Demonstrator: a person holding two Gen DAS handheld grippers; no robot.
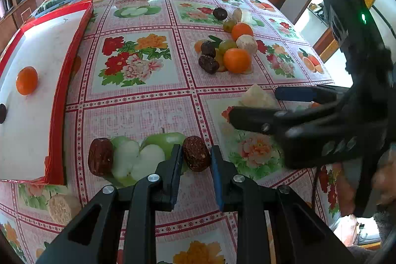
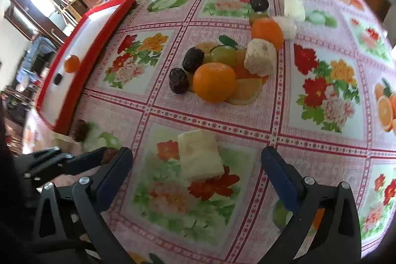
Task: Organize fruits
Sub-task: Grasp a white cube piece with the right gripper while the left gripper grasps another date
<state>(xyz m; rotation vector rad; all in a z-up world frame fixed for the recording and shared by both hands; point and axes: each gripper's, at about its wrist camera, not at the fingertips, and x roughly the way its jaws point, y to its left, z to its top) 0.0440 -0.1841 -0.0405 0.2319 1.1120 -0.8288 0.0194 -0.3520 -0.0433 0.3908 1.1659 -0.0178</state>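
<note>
I am looking down my left tongs (image 1: 195, 157) and seeing a wrinkled, dark red date (image 1: 196, 153) sitting right between the two tips. The fingers are standing close on either side of it, but I cannot tell whether they are pressing it or just bracketing it. It is lying on the desk (image 1: 148, 115), whose cloth is printed with flowers and fruit. Just left of these tongs a second date (image 1: 100, 156) is lying on a printed green apple, and further left the red-rimmed white tray (image 1: 44, 81) is holding one small orange (image 1: 27, 80) and a dark fruit at its edge.

My right tongs (image 2: 196, 165) are gaping wide, gripping nothing, with a pale cream block (image 2: 200, 156) lying on the desk between the tips. Ahead of both tongs the main heap is waiting: a large orange (image 2: 214, 81), two dark dates (image 2: 178, 80), a green fruit (image 2: 223, 55) and a beige lump (image 2: 260, 57). In the left view the right tongs are reaching in from the right, close beside my left ones.
</note>
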